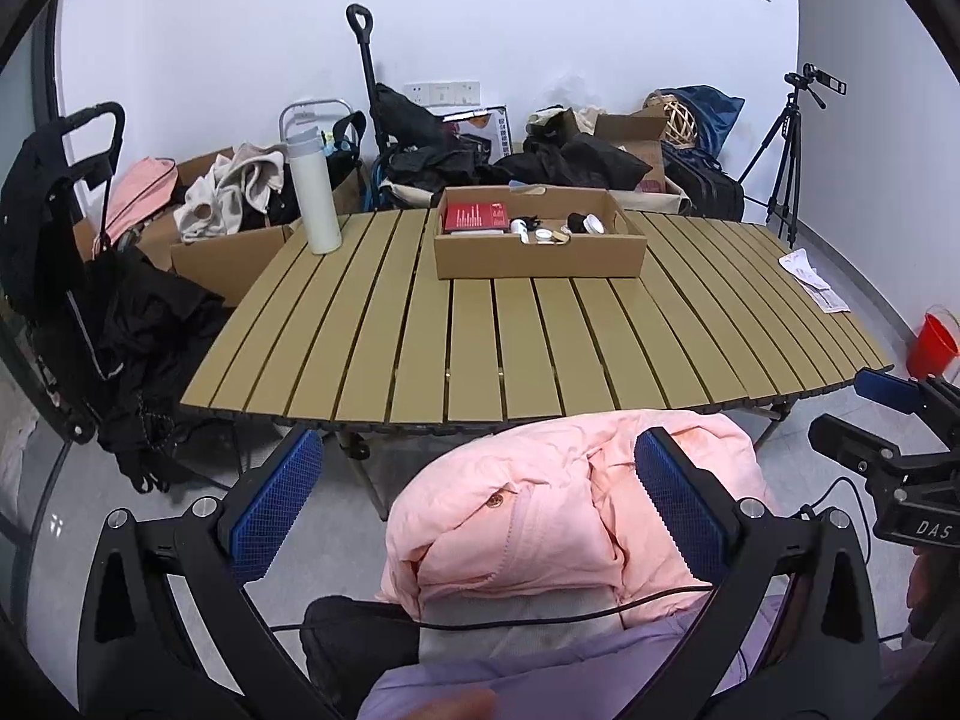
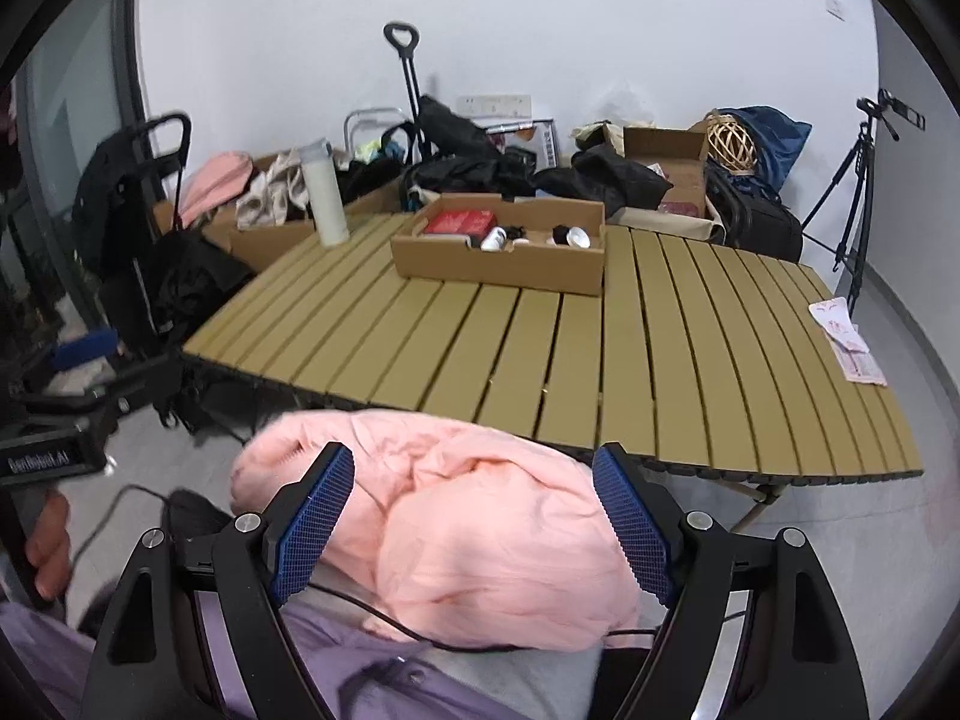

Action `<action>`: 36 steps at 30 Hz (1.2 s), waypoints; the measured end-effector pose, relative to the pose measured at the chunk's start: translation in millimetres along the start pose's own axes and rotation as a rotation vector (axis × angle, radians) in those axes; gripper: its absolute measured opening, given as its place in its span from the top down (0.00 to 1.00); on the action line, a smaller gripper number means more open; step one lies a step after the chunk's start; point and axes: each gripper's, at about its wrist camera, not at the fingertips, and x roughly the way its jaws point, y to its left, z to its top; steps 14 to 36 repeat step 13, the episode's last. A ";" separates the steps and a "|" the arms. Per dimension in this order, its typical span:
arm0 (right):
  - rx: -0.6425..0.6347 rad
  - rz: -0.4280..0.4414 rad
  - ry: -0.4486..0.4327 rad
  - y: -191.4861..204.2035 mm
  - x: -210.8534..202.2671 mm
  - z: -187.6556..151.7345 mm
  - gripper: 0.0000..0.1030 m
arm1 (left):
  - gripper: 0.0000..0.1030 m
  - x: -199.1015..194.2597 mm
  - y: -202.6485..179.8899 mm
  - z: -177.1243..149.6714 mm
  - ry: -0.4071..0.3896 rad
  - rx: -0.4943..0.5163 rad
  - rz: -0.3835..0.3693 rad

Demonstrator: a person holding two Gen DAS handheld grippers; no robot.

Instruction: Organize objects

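Observation:
A shallow cardboard box point(image 1: 540, 255) stands at the far middle of the slatted table point(image 1: 480, 348); it shows in the right wrist view too point(image 2: 498, 270). In it lie a red box point(image 1: 474, 217), small jars and other small items. A white bottle point(image 1: 312, 192) stands at the table's far left corner. My left gripper point(image 1: 480, 498) is open and empty, held off the table's near edge over a pink jacket point(image 1: 540, 516). My right gripper point(image 2: 474, 516) is open and empty, also over the jacket point(image 2: 480, 540).
A paper sheet point(image 1: 813, 279) lies at the table's right edge. Cardboard boxes, bags, clothes and a trolley crowd the floor behind and left of the table. A tripod point(image 1: 786, 162) stands at the right wall, a red bucket point(image 1: 933, 345) below it.

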 end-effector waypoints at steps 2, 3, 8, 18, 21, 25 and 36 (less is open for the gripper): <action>-0.019 -0.026 0.019 -0.9 1.2 -0.6 0.17 | 0.00 1.7 0.8 -0.3 0.014 -0.005 0.002; -0.020 -0.034 0.028 -2.5 2.6 -0.5 0.17 | 0.00 2.8 1.5 -0.4 0.026 -0.010 0.000; -0.001 -0.041 0.034 -10.7 3.5 -0.2 0.17 | 0.00 7.2 4.3 -0.1 0.071 -0.037 -0.027; 0.009 -0.041 0.027 -15.0 2.3 1.2 0.17 | 0.00 7.8 2.9 -0.3 0.064 -0.021 -0.045; 0.009 -0.041 0.027 -15.0 2.3 1.2 0.17 | 0.00 7.8 2.9 -0.3 0.064 -0.021 -0.045; 0.009 -0.041 0.027 -15.0 2.3 1.2 0.17 | 0.00 7.8 2.9 -0.3 0.064 -0.021 -0.045; 0.009 -0.041 0.027 -15.0 2.3 1.2 0.17 | 0.00 7.8 2.9 -0.3 0.064 -0.021 -0.045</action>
